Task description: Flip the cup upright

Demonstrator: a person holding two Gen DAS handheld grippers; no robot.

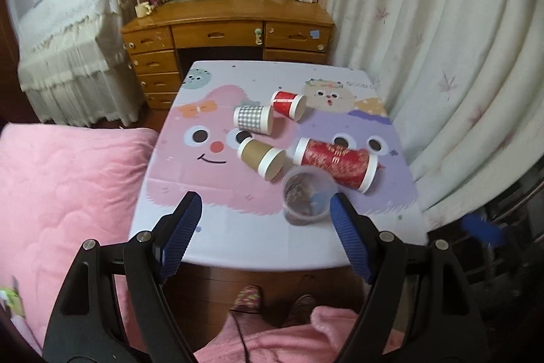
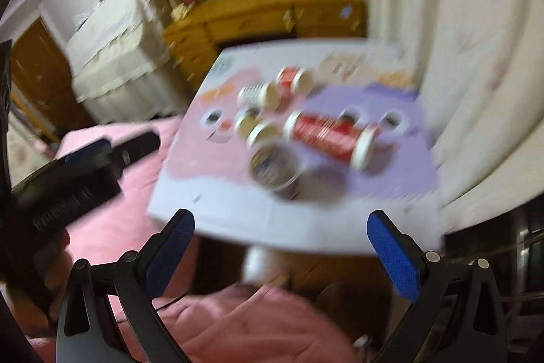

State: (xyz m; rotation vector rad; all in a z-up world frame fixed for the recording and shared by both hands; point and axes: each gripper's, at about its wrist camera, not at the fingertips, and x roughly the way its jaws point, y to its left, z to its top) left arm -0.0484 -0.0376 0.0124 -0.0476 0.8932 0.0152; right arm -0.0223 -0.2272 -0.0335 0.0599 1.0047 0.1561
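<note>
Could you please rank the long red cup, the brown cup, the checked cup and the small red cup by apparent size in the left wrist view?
1. Long red cup, clearly largest.
2. Brown cup and checked cup: too alike to rank.
3. Small red cup, though it lies farthest from the camera.
</note>
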